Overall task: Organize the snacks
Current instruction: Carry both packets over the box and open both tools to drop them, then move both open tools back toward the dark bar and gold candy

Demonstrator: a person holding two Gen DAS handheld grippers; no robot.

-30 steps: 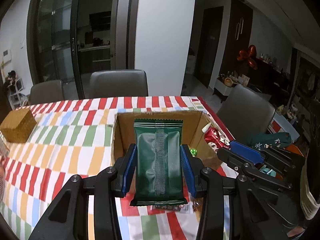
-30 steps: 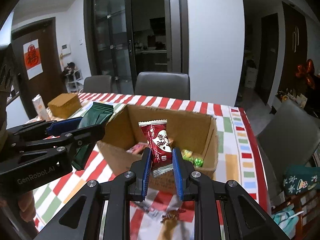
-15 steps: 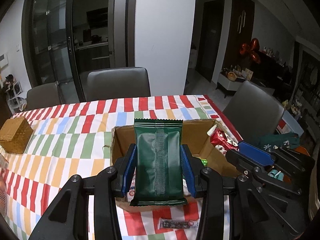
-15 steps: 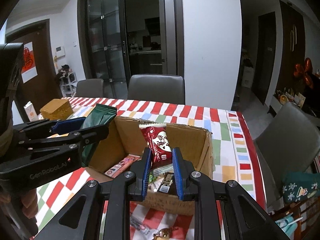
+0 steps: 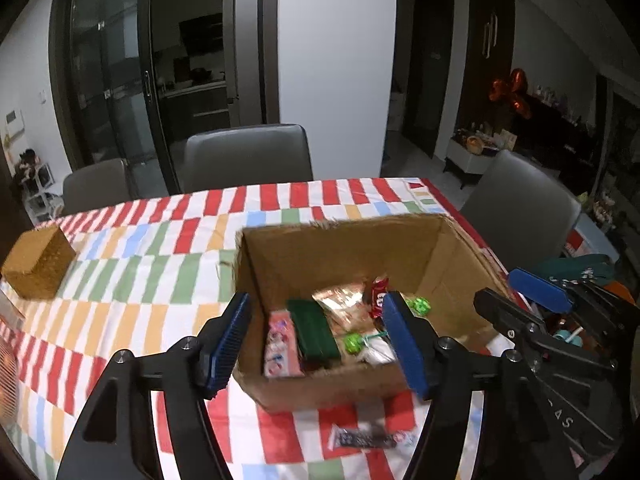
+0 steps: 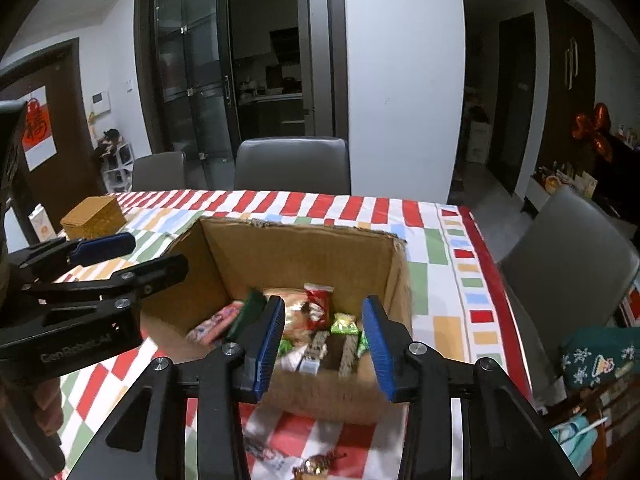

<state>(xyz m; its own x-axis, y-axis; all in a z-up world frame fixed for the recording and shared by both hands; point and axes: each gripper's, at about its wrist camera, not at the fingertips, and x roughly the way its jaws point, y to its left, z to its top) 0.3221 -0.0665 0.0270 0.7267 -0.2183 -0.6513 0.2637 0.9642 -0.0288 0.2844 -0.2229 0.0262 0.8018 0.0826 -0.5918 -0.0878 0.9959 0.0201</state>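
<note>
An open cardboard box (image 5: 340,252) stands on the striped tablecloth and holds several snacks. The dark green packet (image 5: 314,334) lies inside it, next to a pink packet (image 5: 280,342). The red packet (image 5: 378,294) lies further right in the box; it also shows in the right wrist view (image 6: 318,306). My left gripper (image 5: 316,334) is open and empty above the box's near edge. My right gripper (image 6: 324,336) is open and empty above the box (image 6: 304,248), and appears at the right of the left wrist view (image 5: 520,296).
A woven brown box (image 5: 38,262) sits at the table's left. A dark wrapped bar (image 5: 370,438) lies on the cloth in front of the box, and a gold-wrapped candy (image 6: 316,466) near it. Grey chairs (image 5: 248,156) stand around the table. A green bag (image 6: 600,354) rests at the right.
Both grippers opened. The green packet left my left gripper and the red packet left my right gripper; both now lie in the box. Both grippers moved a little forward over it.
</note>
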